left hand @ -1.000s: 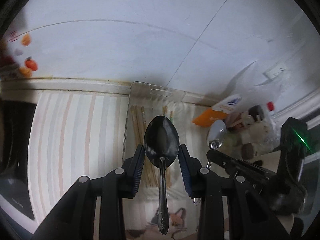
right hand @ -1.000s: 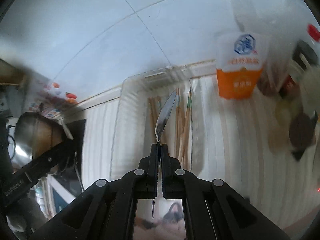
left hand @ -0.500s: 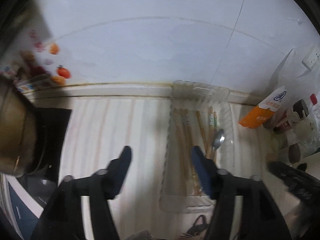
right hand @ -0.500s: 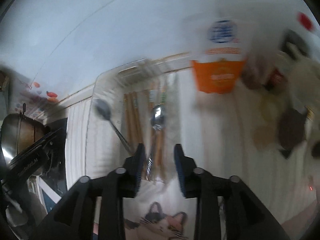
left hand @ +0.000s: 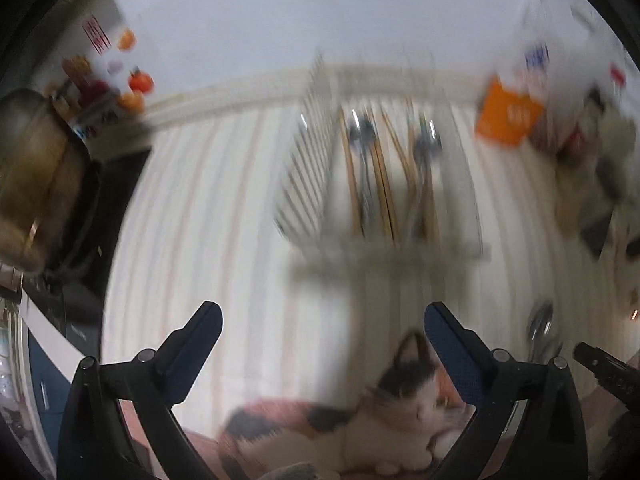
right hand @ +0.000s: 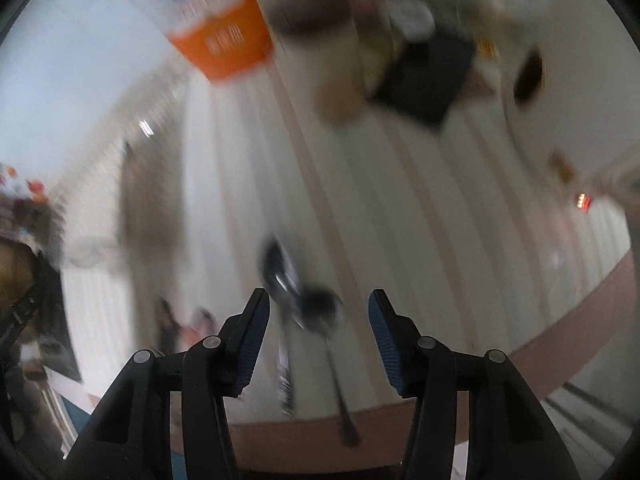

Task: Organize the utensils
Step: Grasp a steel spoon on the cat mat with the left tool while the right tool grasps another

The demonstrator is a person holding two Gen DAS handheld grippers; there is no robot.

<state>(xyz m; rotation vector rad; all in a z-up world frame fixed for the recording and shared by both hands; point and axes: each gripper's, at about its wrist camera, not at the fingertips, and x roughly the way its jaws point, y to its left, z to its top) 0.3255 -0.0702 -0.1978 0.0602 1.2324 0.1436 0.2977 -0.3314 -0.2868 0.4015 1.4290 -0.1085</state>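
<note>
Two metal spoons point(right hand: 304, 312) lie loose on the striped tablecloth point(right hand: 400, 208) close to the table's near edge, their bowls overlapping and their handles running toward that edge, one handle to the left point(right hand: 285, 376) and one to the right point(right hand: 340, 384). The right gripper point(right hand: 318, 332) hangs just above them with its jaws opening; the spoons show between the pads but nothing presses on them. The left gripper point(left hand: 322, 352) is also opening, spread wide, with only cloth and a cat picture point(left hand: 400, 400) between its fingers. The clear tray point(left hand: 304, 184) sits toward the table's far edge and already holds chopsticks point(left hand: 380, 176) and two spoons point(left hand: 362, 136). Both views are smeared by motion, so fine detail is uncertain. The loose spoons are probably light, stiff and smooth, lying flat on the cloth, so a pinch on a bowl would likely slip. The better hold looks to be across one handle, near its middle, taking the spoon whose handle is clear of the other so that the pair does not drag along together.
</note>
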